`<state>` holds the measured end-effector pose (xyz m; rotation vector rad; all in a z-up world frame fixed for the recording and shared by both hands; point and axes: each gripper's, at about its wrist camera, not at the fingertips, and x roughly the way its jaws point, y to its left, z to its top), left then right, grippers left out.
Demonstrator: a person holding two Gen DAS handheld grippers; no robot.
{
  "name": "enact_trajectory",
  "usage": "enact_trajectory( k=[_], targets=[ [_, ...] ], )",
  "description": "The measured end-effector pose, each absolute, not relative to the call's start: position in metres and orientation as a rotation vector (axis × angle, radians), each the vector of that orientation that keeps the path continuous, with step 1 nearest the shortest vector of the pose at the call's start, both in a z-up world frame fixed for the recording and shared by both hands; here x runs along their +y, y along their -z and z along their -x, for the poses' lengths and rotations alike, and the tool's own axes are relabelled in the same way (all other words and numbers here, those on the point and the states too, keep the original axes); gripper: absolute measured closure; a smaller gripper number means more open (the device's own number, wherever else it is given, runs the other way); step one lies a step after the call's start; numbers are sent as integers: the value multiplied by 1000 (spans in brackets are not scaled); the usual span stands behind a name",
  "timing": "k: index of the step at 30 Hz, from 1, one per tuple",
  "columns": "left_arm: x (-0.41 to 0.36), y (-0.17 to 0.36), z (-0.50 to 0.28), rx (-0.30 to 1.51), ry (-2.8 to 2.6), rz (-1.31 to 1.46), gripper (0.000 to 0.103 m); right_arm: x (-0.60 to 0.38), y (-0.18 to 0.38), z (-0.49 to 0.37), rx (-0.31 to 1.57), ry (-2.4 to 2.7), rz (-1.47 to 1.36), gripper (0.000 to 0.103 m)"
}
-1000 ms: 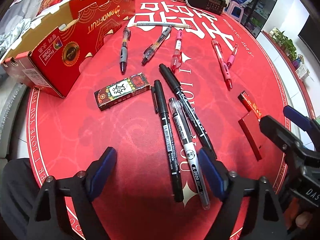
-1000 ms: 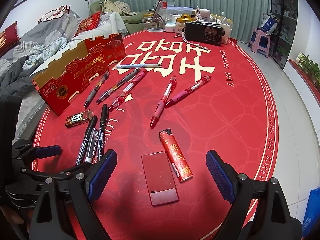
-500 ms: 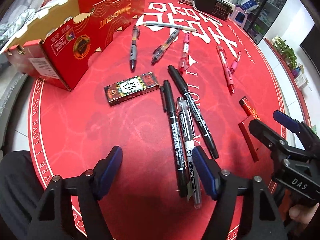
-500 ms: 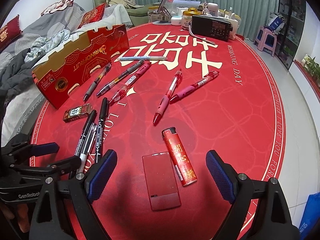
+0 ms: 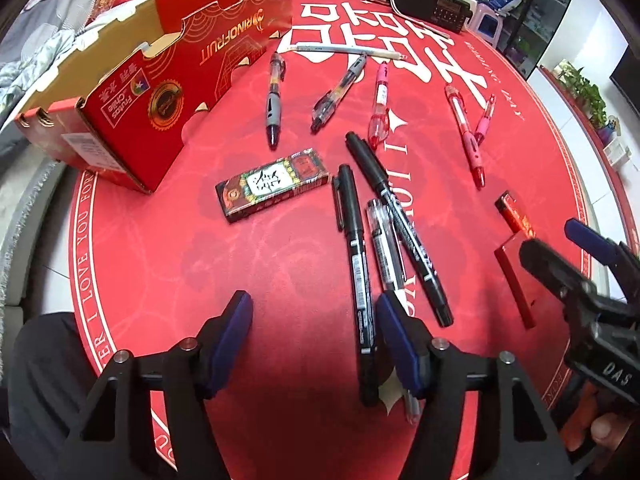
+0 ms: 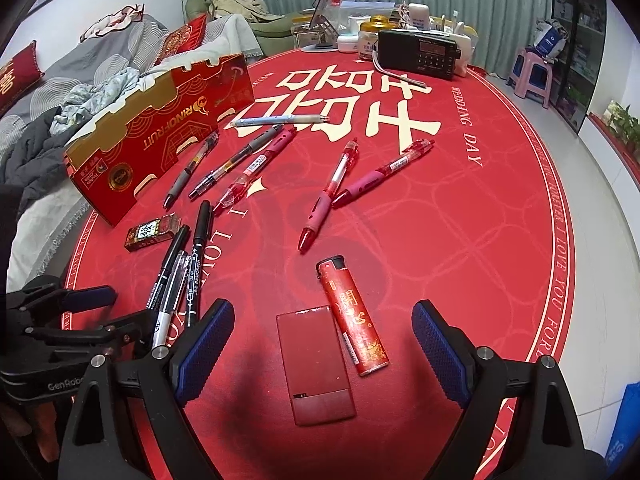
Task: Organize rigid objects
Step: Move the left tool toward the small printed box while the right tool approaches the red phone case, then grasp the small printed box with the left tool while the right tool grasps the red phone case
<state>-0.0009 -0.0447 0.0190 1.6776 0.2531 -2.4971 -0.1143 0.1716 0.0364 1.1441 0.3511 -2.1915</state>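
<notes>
Three pens lie side by side on the red table mat [image 5: 260,264]: a black marker [image 5: 357,264], a clear pen [image 5: 384,248] and a second black marker [image 5: 400,220]. My left gripper [image 5: 316,344] hovers over their near ends with its jaws closing. The first marker's end lies between the jaws, untouched, and the right pad [image 5: 400,348] covers part of the clear pen. My right gripper [image 6: 324,348] stands open above a flat red case [image 6: 316,364] and a red lighter [image 6: 354,316]. A small patterned box [image 5: 276,184] lies left of the pens.
An open red cardboard box [image 5: 160,80] stands at the far left. Several more pens lie scattered across the middle [image 6: 332,184]. A black radio [image 6: 418,54] and jars stand at the back edge. The left gripper [image 6: 92,312] shows at the right wrist view's left edge.
The left gripper's jaws have narrowed and its right pad now overlaps the clear pen. The right gripper and the objects have stayed put.
</notes>
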Motion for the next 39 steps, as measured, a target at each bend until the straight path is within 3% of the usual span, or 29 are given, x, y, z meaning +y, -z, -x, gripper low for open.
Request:
enact_trajectory(
  k=[5,15,28,32,36,39],
  targets=[
    [-67,-33,14,274,2582,-1624,36,172,-38,117,359,2205,-1138,11],
    [-69,-26,49,-170,2722,-1761,36,173,-32,123,384,2162,-1171,11],
    [-78,-21,54,-280,2777,-1851,40,169,-31,126,453,2095,-1208,12],
    [-78,-20,54,-274,2798,-1864,42,160,-22,110,514,2059,-1276,29],
    [-74,-20,52,-313,2798,-1855,46,159,-20,105,511,2059,-1281,30],
    [-70,-21,49,-363,2785,-1832,46,164,-21,107,480,2059,-1294,36]
  ],
)
